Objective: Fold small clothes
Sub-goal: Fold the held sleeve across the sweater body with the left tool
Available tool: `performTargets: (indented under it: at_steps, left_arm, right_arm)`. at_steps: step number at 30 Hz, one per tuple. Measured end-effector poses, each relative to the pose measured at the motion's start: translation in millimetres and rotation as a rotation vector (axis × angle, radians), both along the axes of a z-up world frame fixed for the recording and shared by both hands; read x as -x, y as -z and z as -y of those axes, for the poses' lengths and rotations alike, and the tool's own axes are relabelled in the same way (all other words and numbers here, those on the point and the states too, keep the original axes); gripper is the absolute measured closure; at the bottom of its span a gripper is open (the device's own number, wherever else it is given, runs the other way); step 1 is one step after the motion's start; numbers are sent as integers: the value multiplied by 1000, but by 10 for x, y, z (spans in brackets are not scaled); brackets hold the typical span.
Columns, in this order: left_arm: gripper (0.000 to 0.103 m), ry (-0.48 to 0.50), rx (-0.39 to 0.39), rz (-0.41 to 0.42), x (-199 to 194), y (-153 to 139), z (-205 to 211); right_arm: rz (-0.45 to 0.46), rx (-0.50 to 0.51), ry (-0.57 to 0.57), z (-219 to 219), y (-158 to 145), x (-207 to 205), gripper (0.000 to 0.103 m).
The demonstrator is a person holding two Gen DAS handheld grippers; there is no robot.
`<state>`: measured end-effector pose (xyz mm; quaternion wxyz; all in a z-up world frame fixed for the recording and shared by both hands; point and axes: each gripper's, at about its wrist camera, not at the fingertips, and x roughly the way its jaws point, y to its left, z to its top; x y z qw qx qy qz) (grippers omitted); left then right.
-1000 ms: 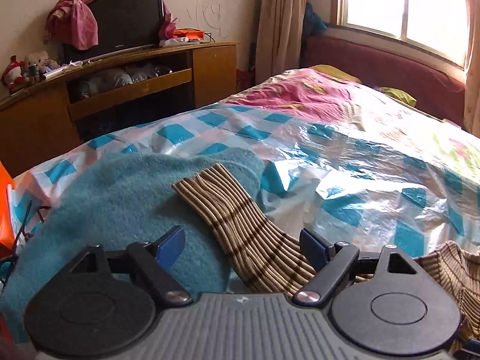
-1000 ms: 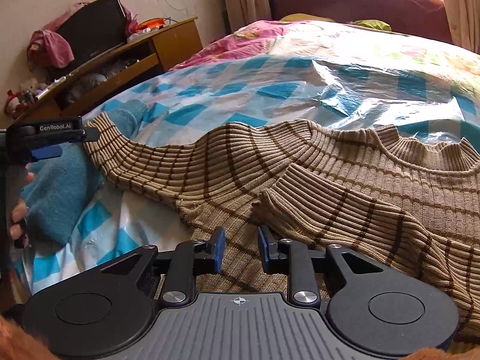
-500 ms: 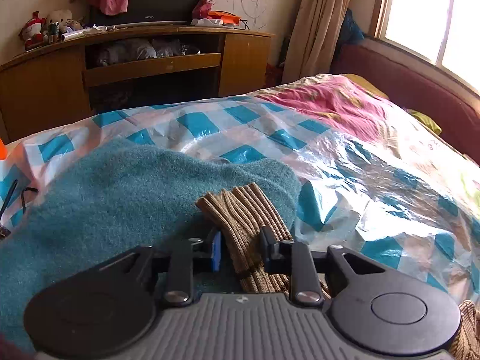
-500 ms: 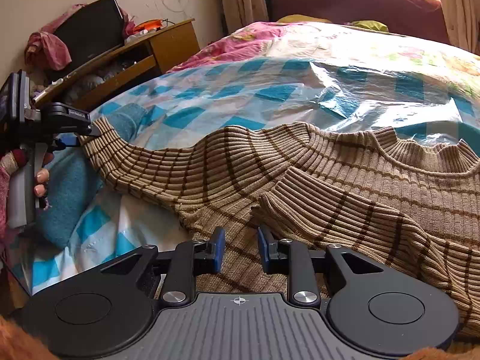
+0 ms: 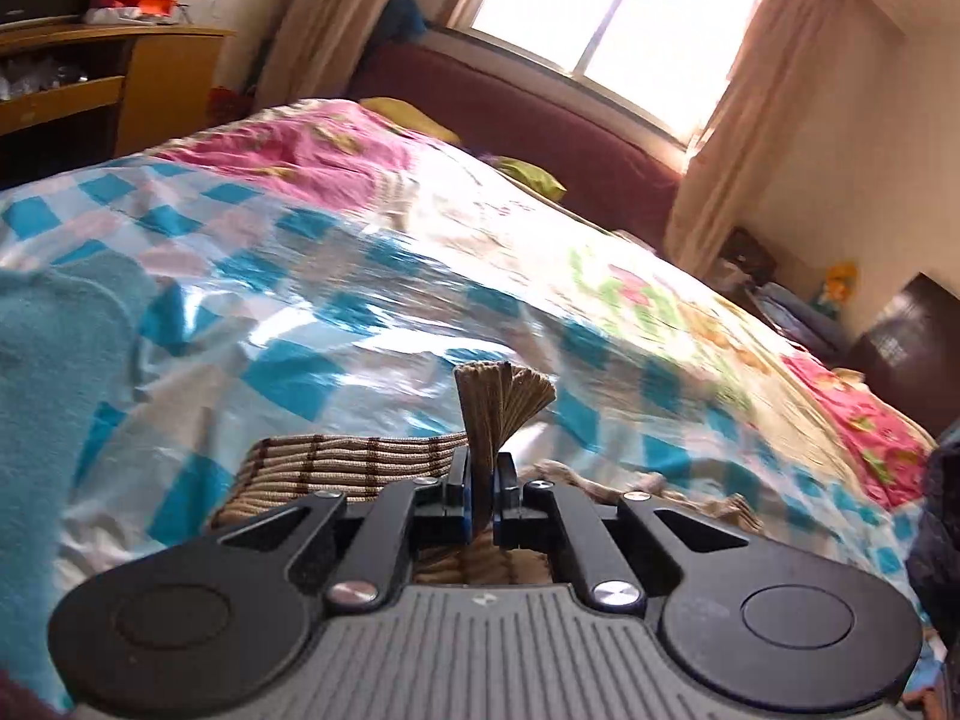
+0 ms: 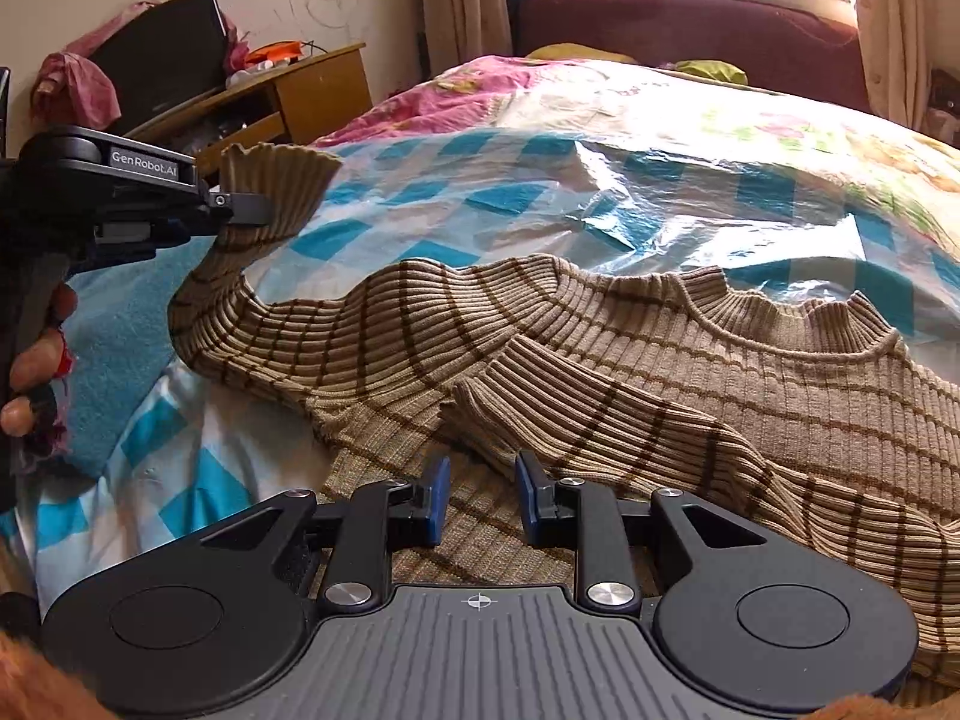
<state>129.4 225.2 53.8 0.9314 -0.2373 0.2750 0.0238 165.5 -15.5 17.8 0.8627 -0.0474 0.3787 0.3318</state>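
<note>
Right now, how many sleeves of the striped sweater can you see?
2. One sleeve is lifted at its cuff, pinched in the left gripper. The other sleeve lies folded across the sweater's body, beyond the right gripper.

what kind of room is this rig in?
Almost certainly a home bedroom: a bed with a patchwork cover and dark red headboard under a curtained window, plus a wooden TV cabinet with clothes draped on the TV.
</note>
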Motion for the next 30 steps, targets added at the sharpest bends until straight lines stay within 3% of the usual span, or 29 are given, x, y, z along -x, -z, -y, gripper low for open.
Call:
performTargets:
  at_steps: [6, 10, 15, 19, 23, 30]
  left_arm:
    - [91, 226, 50, 0, 15, 39, 659]
    - [91, 278, -39, -101, 98, 334, 988]
    - [86, 306, -57, -200, 315, 692, 1126]
    - [83, 300, -64, -192, 437, 687, 1082]
    - [77, 326, -144, -171, 517, 653, 1132]
    - [73, 376, -125, -165, 533, 677, 1157]
  right_arm:
    - [-26, -18, 71, 380, -6, 11, 78]
    - [-106, -74, 145, 669, 63, -46, 78]
    - [-230, -173, 189, 847, 157, -128, 77]
    - [-348, -240, 188, 788, 269, -210, 63]
    - [-468, -322, 211, 706, 370, -277, 62]
    - [-629, -450, 269, 777, 446, -327, 59]
